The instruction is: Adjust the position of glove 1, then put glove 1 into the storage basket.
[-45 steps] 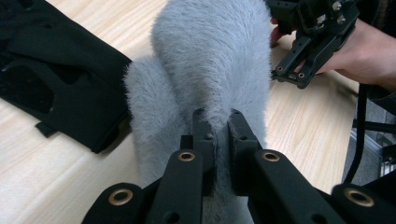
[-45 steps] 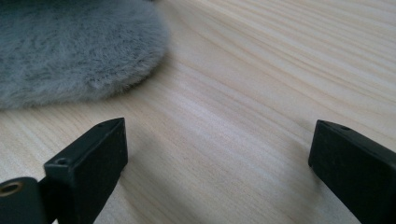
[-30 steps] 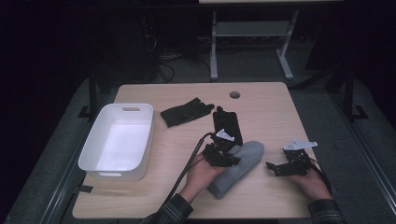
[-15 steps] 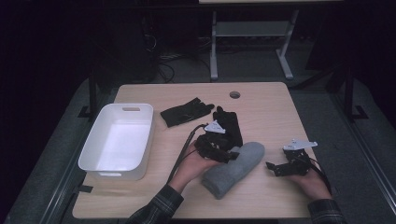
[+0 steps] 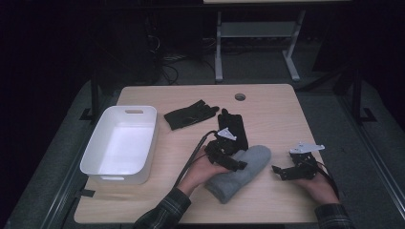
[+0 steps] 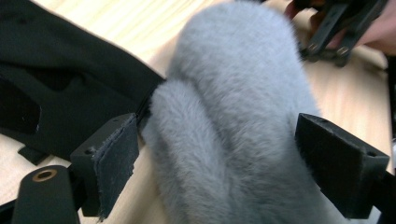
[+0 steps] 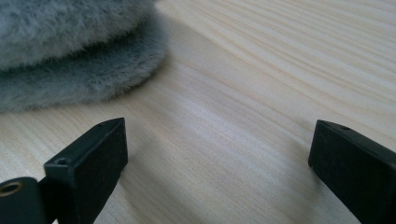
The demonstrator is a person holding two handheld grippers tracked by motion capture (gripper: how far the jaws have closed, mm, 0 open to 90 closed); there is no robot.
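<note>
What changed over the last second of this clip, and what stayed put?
The left gripper slid down along the grey mitten toward the person, and its jaws have just been opening; the mitten now sits loosely between them. The right gripper, both black gloves and the white bin stayed put.

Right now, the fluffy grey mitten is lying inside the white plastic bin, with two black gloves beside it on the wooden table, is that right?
Not quite. The fluffy grey mitten lies on the wooden table, not inside the white plastic bin; the high view shows it. The two black gloves do lie on the table.
</note>
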